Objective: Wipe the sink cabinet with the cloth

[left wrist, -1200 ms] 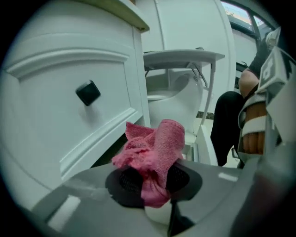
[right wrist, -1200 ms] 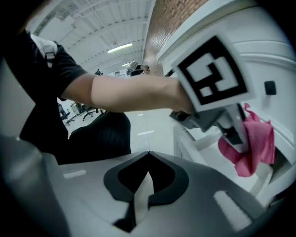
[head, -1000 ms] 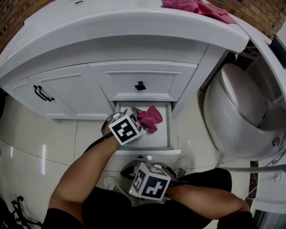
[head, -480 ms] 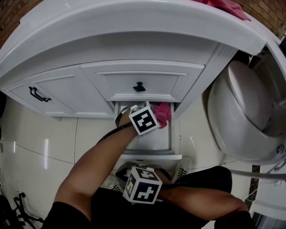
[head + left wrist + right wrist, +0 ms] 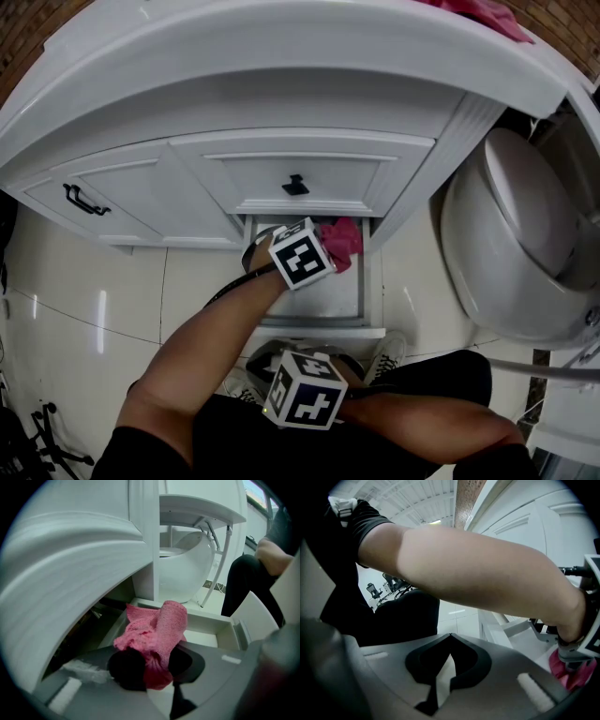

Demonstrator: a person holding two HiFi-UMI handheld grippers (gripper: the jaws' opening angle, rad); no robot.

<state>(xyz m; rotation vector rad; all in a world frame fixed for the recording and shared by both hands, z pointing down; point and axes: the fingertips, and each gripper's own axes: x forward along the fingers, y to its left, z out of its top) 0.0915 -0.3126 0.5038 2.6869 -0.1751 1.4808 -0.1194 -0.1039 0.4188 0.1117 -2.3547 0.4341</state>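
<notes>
**Soft cloth pinched inside the open drawer**

My left gripper has its jaws clamped on the pink cloth, which is bunched inside the open drawer of the sink cabinet. In the head view the cloth lies at 1 o'clock from that gripper's cube. I judge it light, limp and grippy, likely to fold and drag, so a hold on the thick bunch near its middle suits wiping. My right gripper, at 6 o'clock near my lap, is closed on nothing.
</notes>
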